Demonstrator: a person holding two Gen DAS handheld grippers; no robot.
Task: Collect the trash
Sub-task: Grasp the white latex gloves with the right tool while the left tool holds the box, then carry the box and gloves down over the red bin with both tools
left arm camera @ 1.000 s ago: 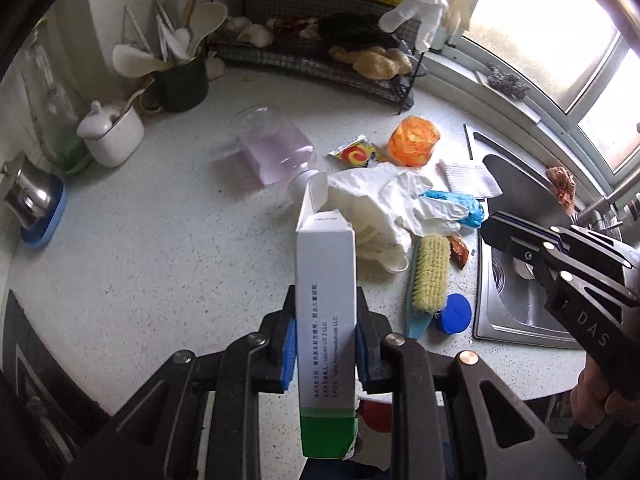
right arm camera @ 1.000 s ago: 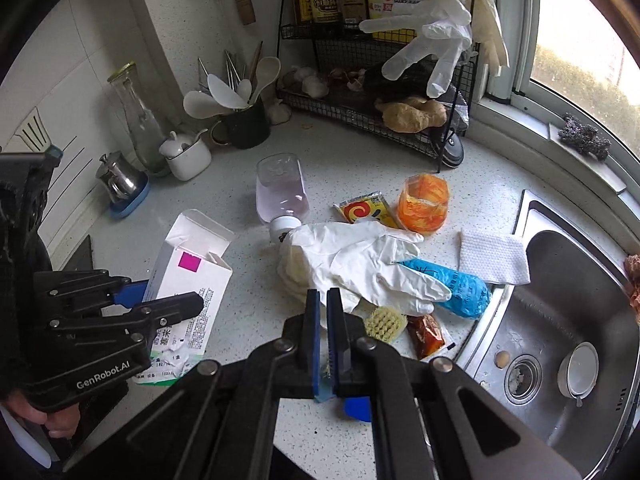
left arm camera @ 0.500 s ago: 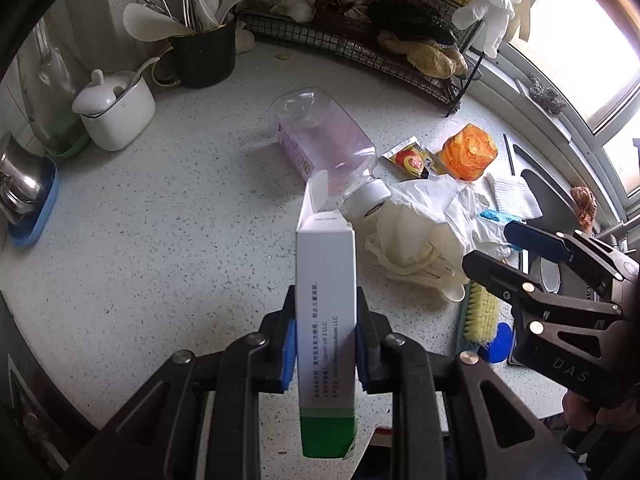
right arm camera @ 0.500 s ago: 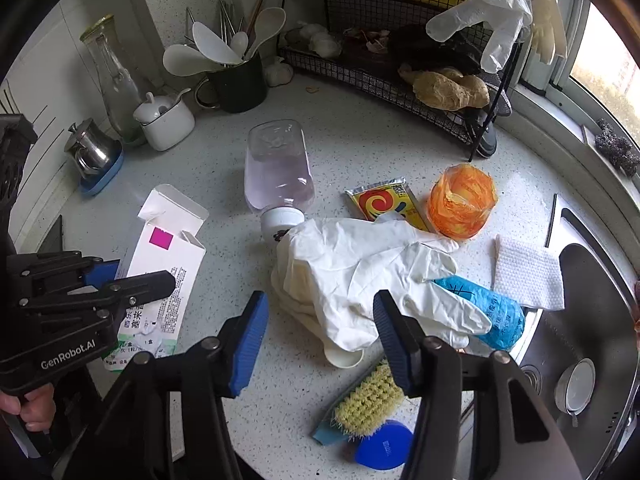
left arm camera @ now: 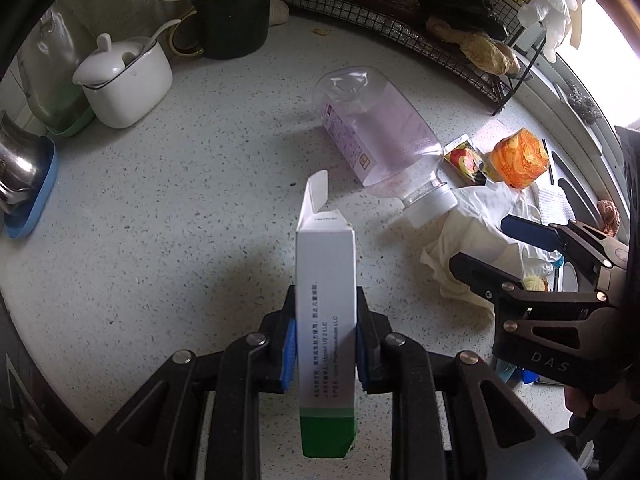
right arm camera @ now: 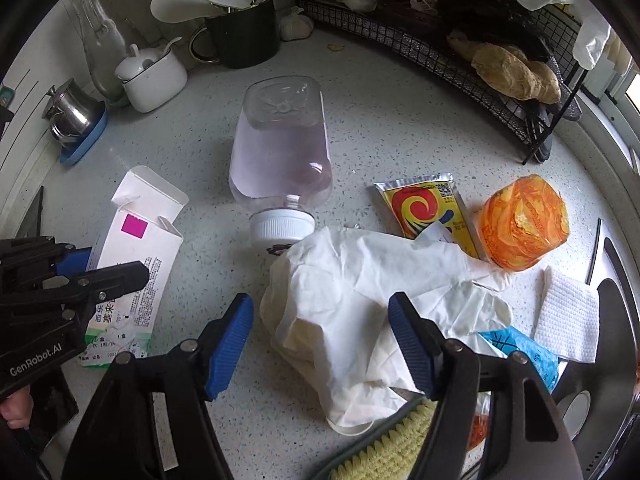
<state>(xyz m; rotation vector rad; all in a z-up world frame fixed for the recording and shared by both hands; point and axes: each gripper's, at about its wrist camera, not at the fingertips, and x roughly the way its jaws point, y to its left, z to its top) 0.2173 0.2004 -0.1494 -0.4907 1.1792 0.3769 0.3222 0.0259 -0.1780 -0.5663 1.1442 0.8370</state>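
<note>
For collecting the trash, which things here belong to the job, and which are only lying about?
Job:
white carton, held in left tool
crumpled white gloves
yellow sachet
orange wrapper
right tool, open over the gloves

Lying about:
sugar pot
utensil cup
wire rack

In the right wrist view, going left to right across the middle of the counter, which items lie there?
White carton → clear bottle → yellow sachet → orange wrapper
</note>
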